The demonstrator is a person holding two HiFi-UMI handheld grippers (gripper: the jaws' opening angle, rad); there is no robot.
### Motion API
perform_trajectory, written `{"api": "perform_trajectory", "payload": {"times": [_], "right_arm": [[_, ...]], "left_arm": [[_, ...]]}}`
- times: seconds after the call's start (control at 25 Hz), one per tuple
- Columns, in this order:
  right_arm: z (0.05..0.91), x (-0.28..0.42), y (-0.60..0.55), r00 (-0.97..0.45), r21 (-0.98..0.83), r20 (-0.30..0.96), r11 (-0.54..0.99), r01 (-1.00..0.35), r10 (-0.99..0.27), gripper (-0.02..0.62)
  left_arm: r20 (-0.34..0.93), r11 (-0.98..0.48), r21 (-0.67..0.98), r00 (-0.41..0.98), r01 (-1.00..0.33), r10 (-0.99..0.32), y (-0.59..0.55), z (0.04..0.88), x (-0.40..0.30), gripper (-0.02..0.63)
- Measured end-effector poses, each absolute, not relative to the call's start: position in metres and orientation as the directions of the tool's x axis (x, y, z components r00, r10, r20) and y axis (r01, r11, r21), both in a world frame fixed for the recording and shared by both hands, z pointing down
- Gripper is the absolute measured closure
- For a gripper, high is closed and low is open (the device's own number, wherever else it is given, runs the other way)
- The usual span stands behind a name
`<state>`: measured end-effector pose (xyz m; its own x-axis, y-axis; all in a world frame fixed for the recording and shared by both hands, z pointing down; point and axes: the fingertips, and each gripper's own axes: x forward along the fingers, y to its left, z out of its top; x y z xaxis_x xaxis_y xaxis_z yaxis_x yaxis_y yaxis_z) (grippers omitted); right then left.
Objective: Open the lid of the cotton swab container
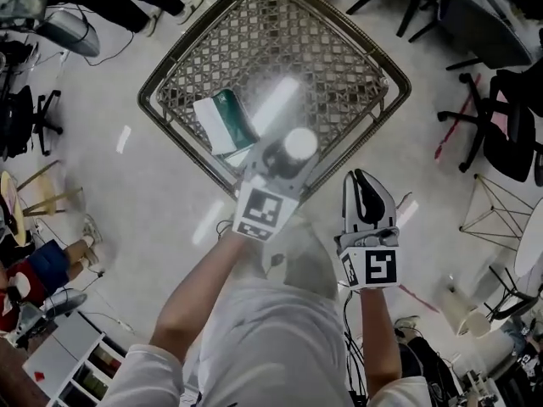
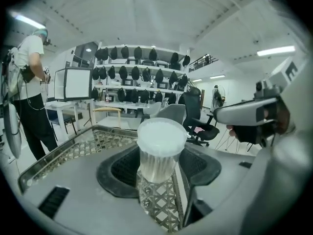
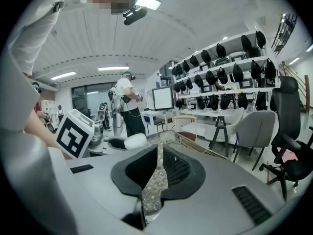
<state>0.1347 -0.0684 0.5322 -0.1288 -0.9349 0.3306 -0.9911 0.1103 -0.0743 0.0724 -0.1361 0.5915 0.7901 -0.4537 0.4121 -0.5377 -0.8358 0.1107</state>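
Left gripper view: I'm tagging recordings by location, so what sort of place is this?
Probably an open-plan lab or office: wall shelves of dark gear, an office chair, a desk monitor.

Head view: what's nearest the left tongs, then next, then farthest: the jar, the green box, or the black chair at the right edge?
1. Jar: held in the left tongs.
2. Green box: close by, to the left.
3. Black chair: far right, on the floor.
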Motion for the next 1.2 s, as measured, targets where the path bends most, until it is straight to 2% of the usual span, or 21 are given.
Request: {"api": "perform_trajectory", "payload": {"times": [0.24, 0.44, 0.92, 1.2], "right_arm": [[0.502, 0.154, -0.055, -0.123, -0.089, 0.321, 0.099, -0.991, -0.939, 0.568], [0.466, 0.151, -0.042, -0.184, -0.175, 0.268, 0.14, -0.975, -0.946, 0.566], [0.39, 0.118, -0.04, -0.282, -0.097, 0.162, 0.269, -0.958, -0.945, 0.566], [0.372, 0.101, -0.044, -0.315, -0.085, 0.137, 0.306, -0.948, -0.939, 0.566]], "left_arm": [[0.437, -0.833, 0.112, 0.779, -0.542, -0.449, -0.118, 0.556, 0.07, 0.36], [0.427, -0.822, 0.102, 0.771, -0.561, -0.473, -0.103, 0.515, 0.057, 0.359], [0.35, -0.826, 0.1, 0.796, -0.555, -0.493, -0.069, 0.421, 0.027, 0.359], [0.395, -0.854, 0.08, 0.803, -0.515, -0.447, -0.062, 0.409, 0.01, 0.359]]}}
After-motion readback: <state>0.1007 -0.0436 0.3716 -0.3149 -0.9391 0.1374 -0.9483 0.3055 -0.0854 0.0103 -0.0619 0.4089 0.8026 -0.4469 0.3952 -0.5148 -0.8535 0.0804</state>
